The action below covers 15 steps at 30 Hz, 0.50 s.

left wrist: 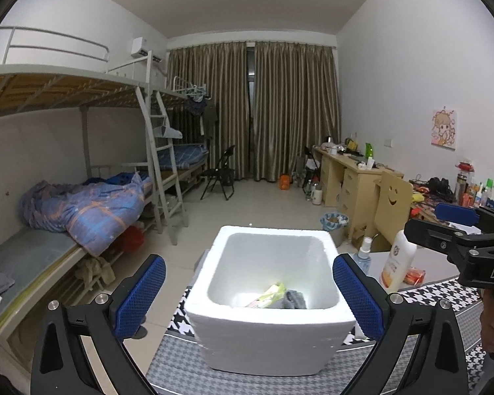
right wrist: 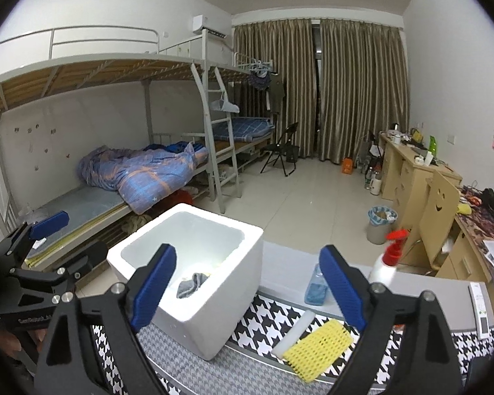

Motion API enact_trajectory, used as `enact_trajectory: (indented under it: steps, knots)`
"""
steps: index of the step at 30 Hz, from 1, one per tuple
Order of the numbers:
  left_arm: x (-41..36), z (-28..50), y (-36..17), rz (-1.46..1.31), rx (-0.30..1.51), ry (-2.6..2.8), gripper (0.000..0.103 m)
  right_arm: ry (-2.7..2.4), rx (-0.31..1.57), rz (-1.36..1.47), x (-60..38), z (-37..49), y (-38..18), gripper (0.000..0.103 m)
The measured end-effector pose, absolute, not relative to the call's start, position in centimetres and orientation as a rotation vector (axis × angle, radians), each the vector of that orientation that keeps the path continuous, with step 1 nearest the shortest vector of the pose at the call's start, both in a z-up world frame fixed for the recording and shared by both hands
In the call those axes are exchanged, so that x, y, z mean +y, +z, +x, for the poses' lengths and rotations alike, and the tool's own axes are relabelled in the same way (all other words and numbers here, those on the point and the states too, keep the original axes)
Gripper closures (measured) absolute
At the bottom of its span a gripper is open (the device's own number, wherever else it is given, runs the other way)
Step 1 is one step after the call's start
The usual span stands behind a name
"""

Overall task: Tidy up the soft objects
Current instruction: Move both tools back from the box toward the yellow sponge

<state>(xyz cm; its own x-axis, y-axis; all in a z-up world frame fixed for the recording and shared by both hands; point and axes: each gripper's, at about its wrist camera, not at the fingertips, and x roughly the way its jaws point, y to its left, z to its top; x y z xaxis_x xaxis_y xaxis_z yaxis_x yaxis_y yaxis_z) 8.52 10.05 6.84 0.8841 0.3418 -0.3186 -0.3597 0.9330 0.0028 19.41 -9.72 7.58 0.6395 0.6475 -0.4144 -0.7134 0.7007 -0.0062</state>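
Note:
A white foam box [left wrist: 270,329] stands on a houndstooth tablecloth [left wrist: 178,365]. Inside it lie a grey sock [left wrist: 293,299] and a yellow-green packet [left wrist: 270,293]. My left gripper [left wrist: 250,296] is open just in front of the box, with nothing between its blue pads. In the right wrist view the box [right wrist: 214,322] is left of centre and the sock [right wrist: 191,284] shows inside. My right gripper [right wrist: 248,291] is open and empty, to the right of the box. A yellow foam net [right wrist: 319,349] and a white foam strip [right wrist: 294,332] lie on the cloth below it.
A red-capped spray bottle [right wrist: 387,263] and a blue bottle [right wrist: 316,286] stand behind the right gripper. A remote [right wrist: 479,309] lies at the table's right. Bunk beds [right wrist: 115,171] line the left wall, desks [right wrist: 411,171] the right. A bin [right wrist: 380,223] stands on the floor.

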Motion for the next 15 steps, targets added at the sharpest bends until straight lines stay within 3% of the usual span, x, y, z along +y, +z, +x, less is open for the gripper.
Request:
enact_trajectory:
  steps: [15]
  knots:
    - [5.7,9.6,7.6,-0.03,0.31,0.266,0.001,0.678,0.369,-0.123,-16.0,19.0,7.8,0.011]
